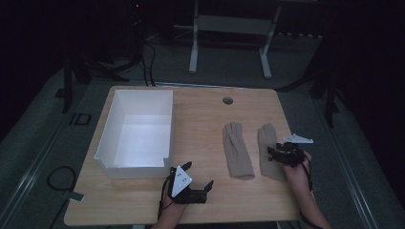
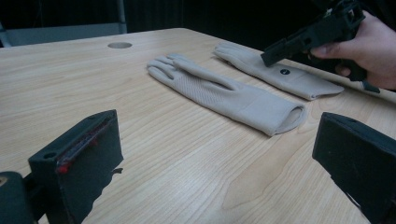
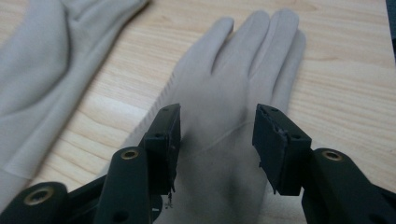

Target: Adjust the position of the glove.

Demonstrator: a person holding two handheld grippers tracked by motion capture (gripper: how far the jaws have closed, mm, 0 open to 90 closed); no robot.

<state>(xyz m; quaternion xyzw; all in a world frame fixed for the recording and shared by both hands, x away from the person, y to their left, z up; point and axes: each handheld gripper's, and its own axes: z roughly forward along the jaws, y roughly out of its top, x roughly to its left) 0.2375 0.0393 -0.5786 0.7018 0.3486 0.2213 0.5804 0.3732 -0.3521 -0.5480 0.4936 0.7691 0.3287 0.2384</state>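
Two beige gloves lie flat, side by side, right of the table's middle with fingers pointing away: the left glove and the right glove. My right gripper is open and low over the right glove's palm, one jaw on each side of it. From the left gripper view that gripper rests over the far glove, held in a hand. My left gripper is wide open near the front edge, holding nothing and facing the gloves.
A white open box stands on the left part of the wooden table. A round cable hole sits near the far edge. Bare wood lies between the box and the gloves.
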